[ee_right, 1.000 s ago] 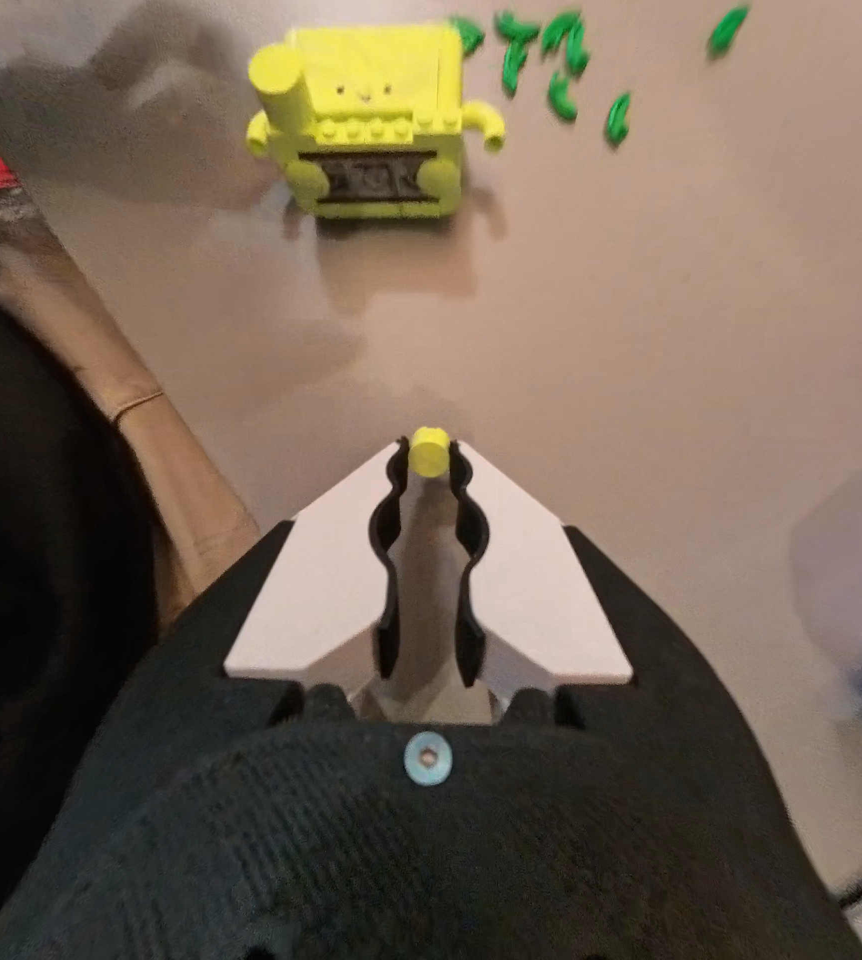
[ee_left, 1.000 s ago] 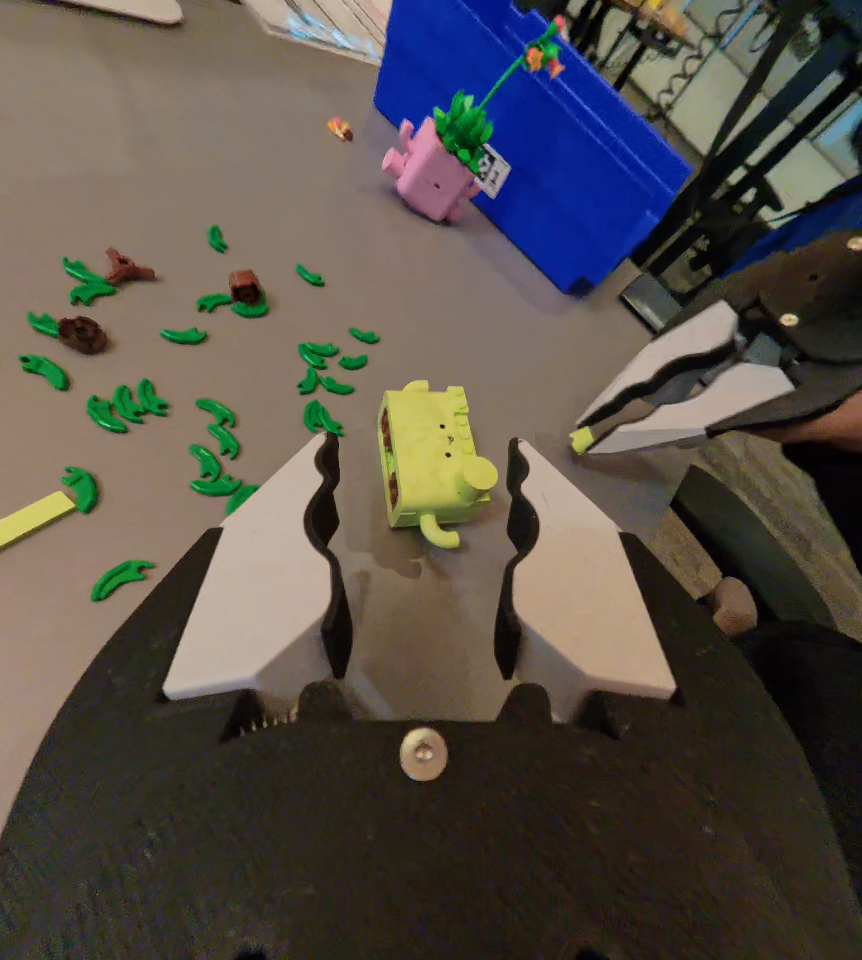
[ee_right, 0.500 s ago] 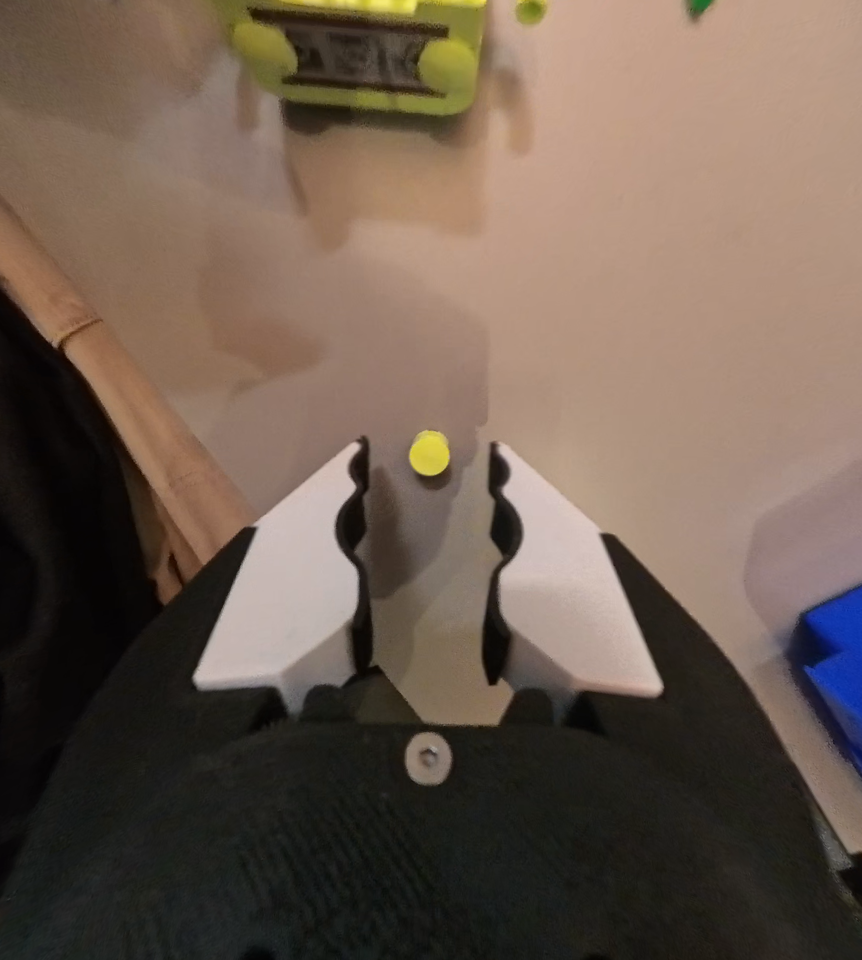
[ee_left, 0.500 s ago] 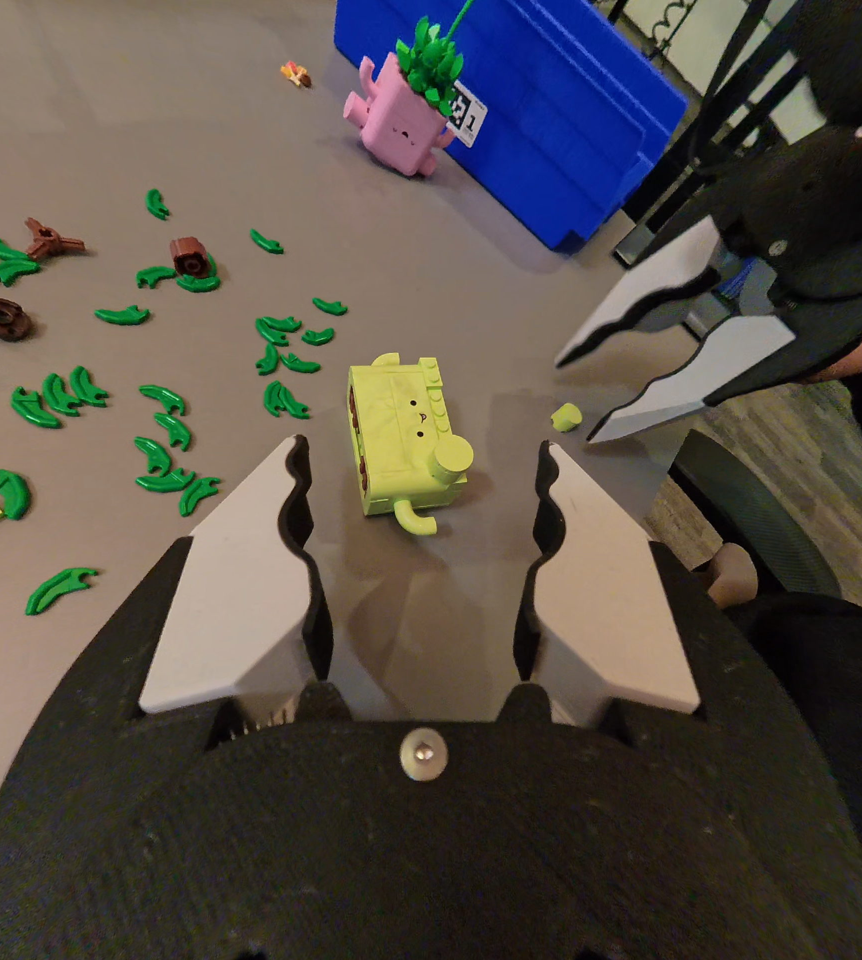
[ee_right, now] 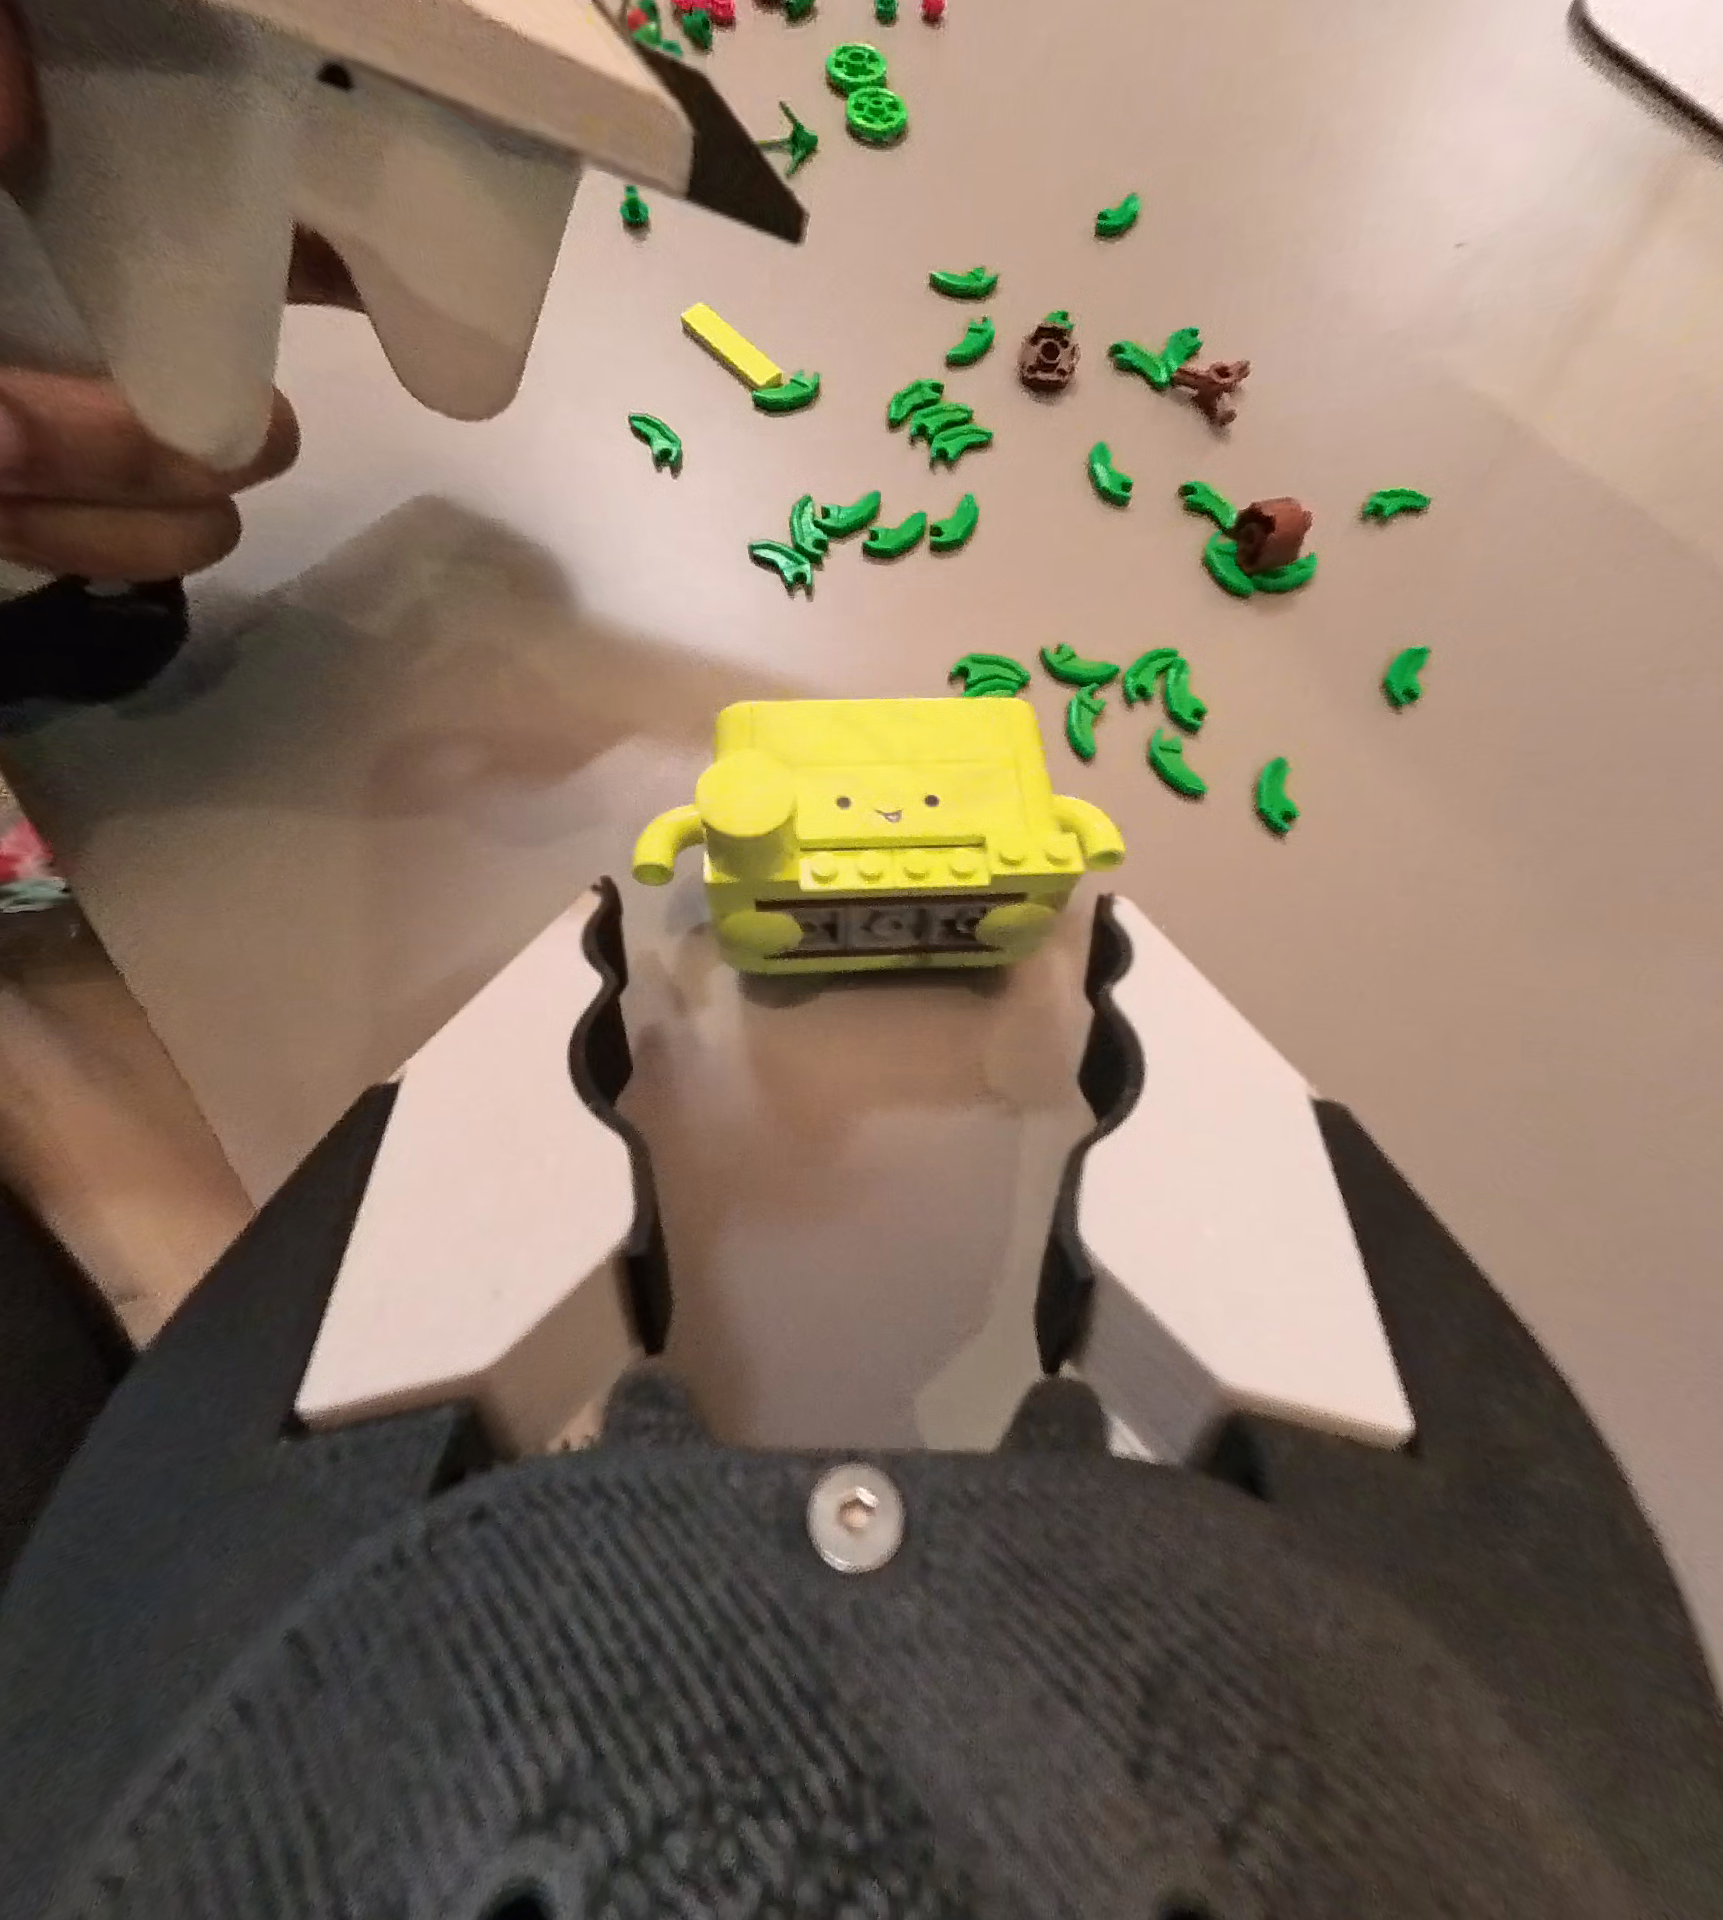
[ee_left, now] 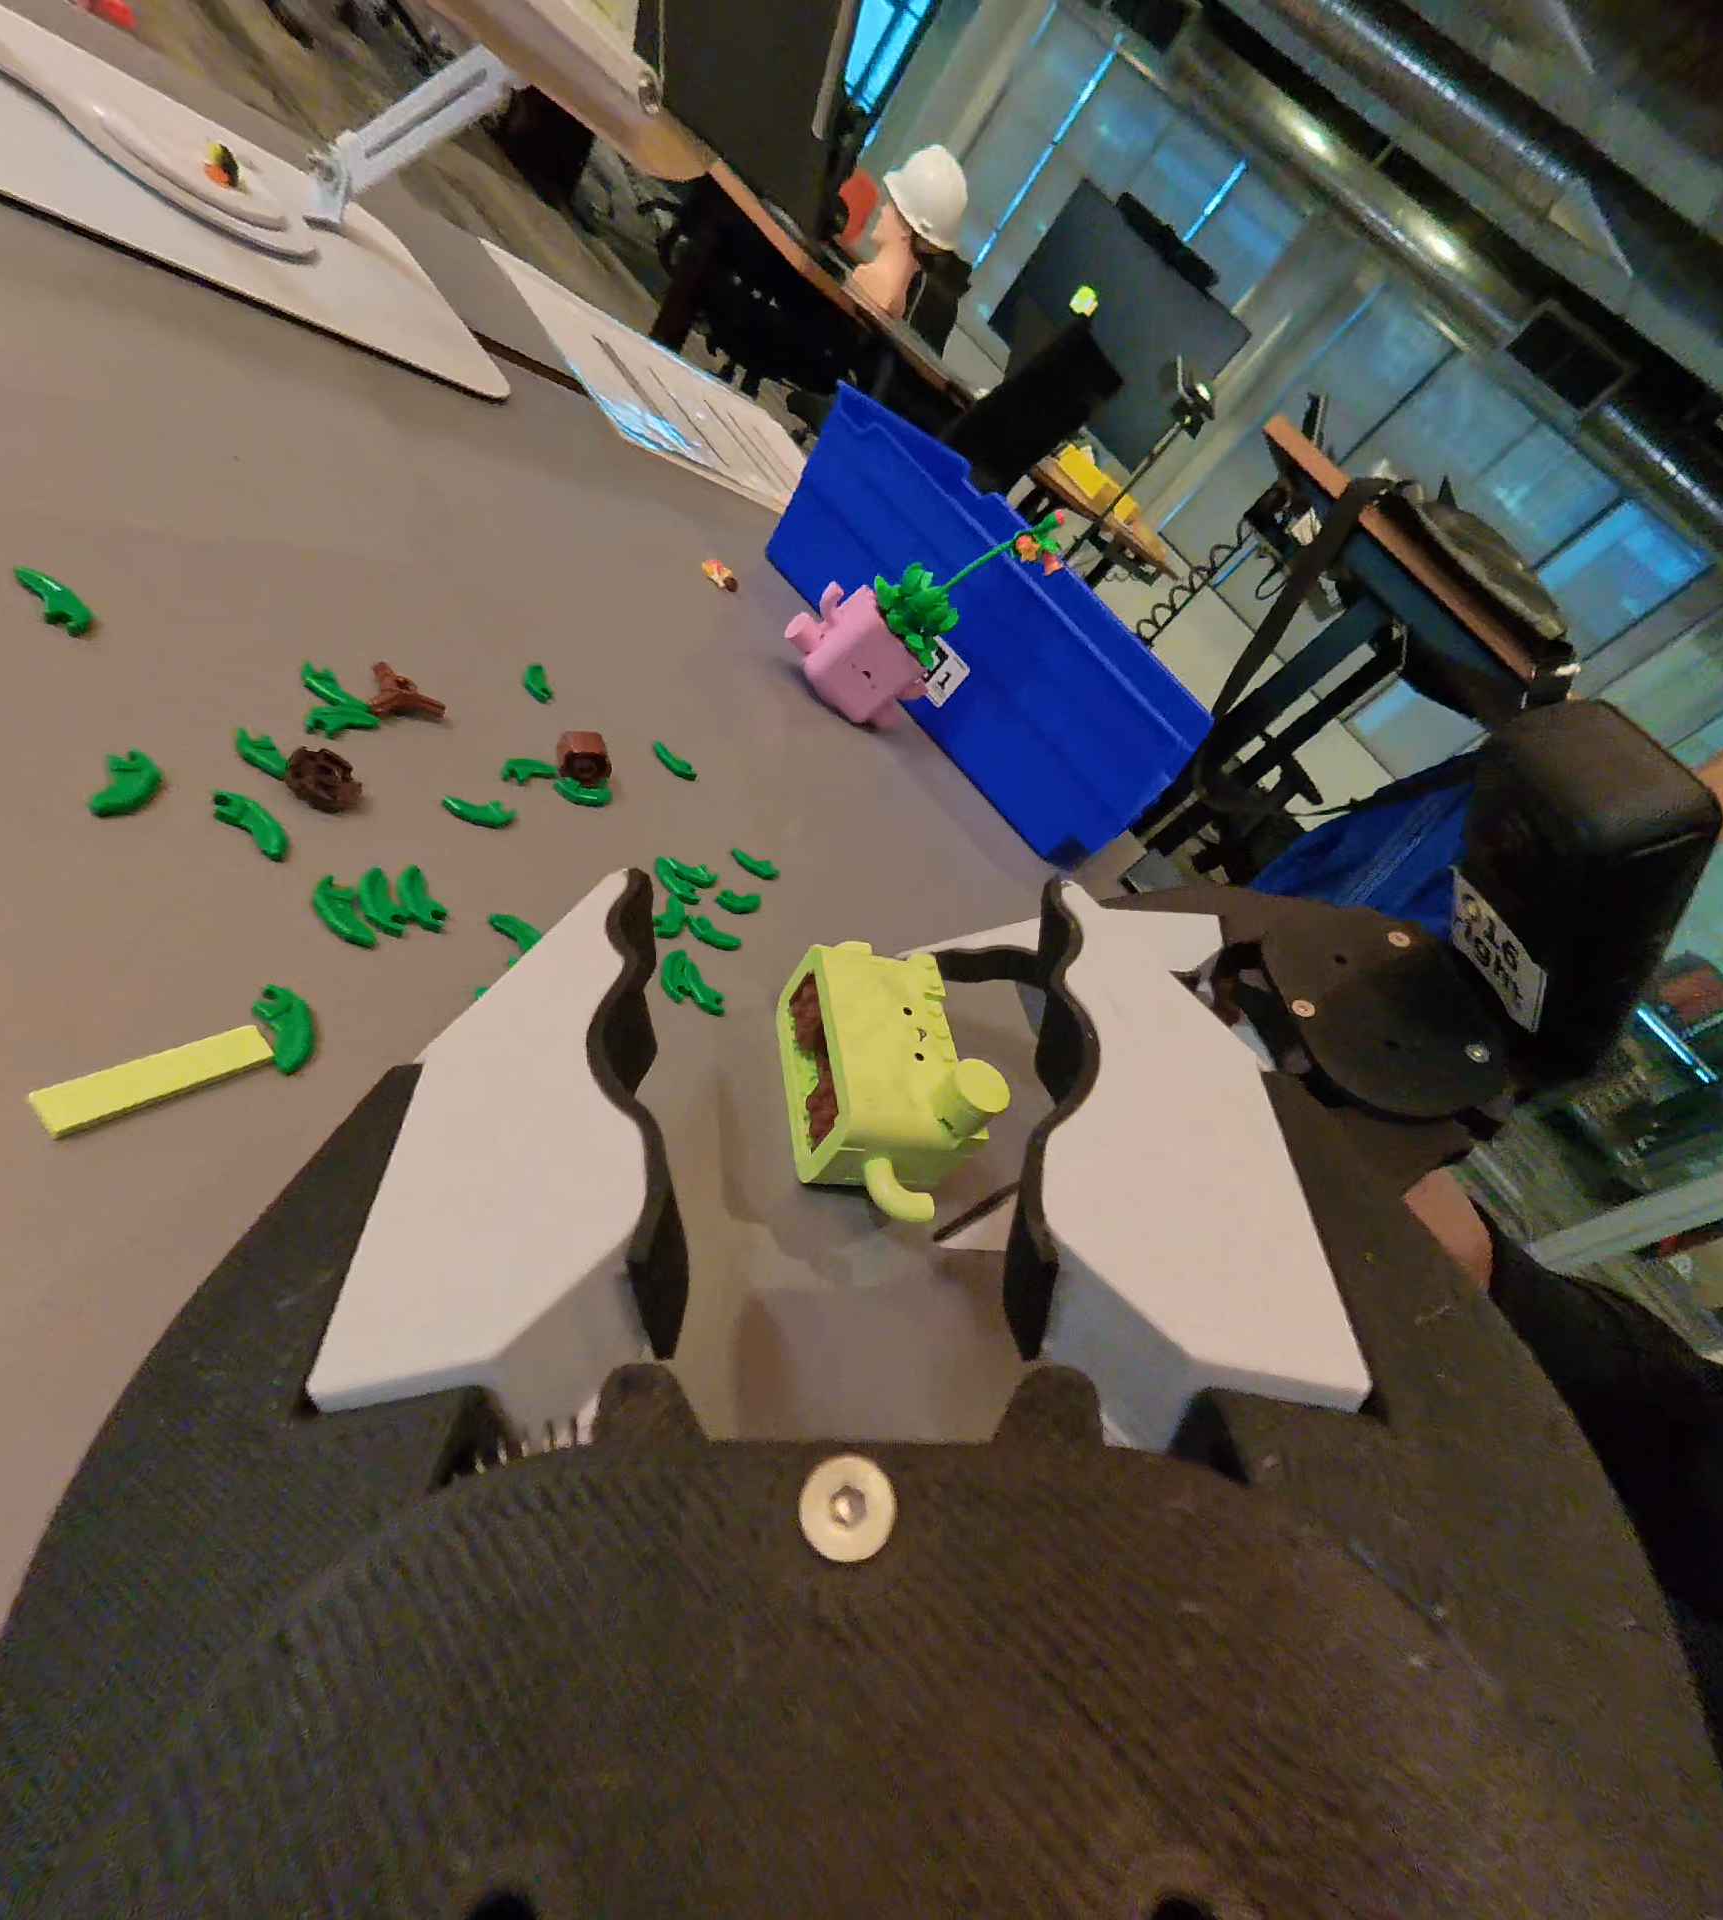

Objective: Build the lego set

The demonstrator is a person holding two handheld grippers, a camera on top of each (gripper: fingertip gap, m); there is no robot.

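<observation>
A grey table (ee_left: 213,447) carries the lime-green block figure (ee_left: 878,1070), which lies on its side near the table's front edge. To the left of the figure and beyond it lie many loose green leaf pieces (ee_left: 379,904), a few brown pieces (ee_left: 322,777) among them, and a flat lime-green bar (ee_left: 150,1081) farther left. Well beyond the figure a pink block figure (ee_left: 852,665) topped with green leaves stands just beside a blue bin (ee_left: 1023,665), with white boards (ee_left: 244,249) at the far side.
</observation>
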